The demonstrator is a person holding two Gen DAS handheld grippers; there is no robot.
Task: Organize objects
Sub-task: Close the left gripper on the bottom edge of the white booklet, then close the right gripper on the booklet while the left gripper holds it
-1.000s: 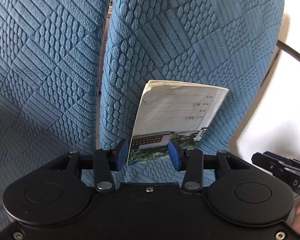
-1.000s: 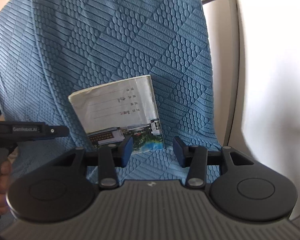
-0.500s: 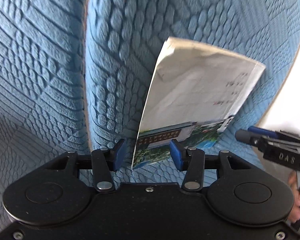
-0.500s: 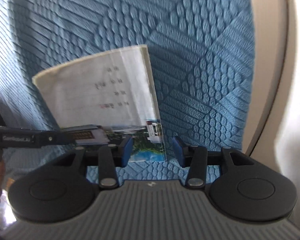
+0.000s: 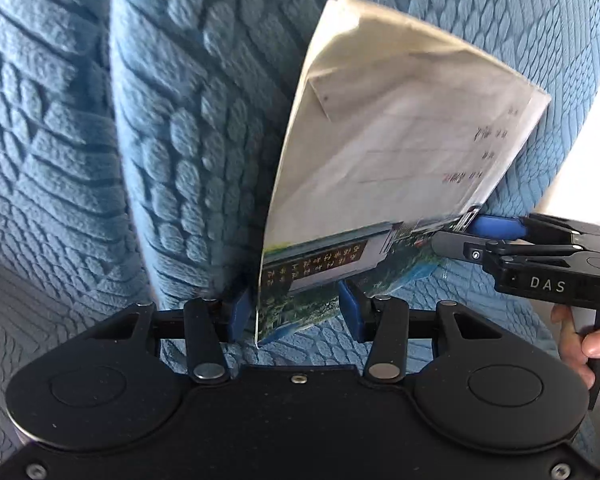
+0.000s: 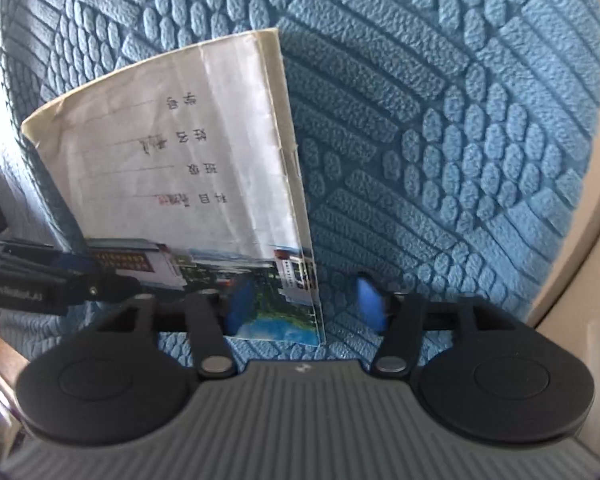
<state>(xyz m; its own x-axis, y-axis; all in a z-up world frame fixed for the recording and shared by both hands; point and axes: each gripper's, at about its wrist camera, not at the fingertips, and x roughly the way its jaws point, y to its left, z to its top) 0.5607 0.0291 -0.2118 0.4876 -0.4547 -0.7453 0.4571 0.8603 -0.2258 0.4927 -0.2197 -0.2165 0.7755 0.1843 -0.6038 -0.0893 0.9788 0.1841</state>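
Against the blue quilted sofa cushion (image 5: 172, 152), a worn exercise book (image 5: 380, 168) is propped upright on the seat, its pale cover printed upside down with ruled lines and Chinese characters and its lower band showing a colour photograph of a building. From the left wrist view, the left gripper (image 5: 296, 312) is seen with its blue-padded fingers (image 5: 240, 312) spread, and the book's lower left corner is placed between them; the near vertical edge of the cover lies just beside the left pad, though contact cannot be confirmed. To the right of these fingers, the right gripper (image 5: 456, 236) is seen reaching in from the side, its tips set about the book's lower right edge, and the person's right hand (image 5: 580, 344) is wrapped on its handle.

From the right wrist view, the left gripper (image 6: 88, 276) is seen at the far left, its tip meeting the photograph band of the book (image 6: 172, 168). The right gripper (image 6: 302, 304) is held with its fingers (image 6: 368, 304) spread and somewhat blurred; the book's lower spine corner stands between them, nearer the left pad. Right of the fingers, the cushion (image 6: 460, 140) fills the view up to a cream wall (image 6: 588, 240).
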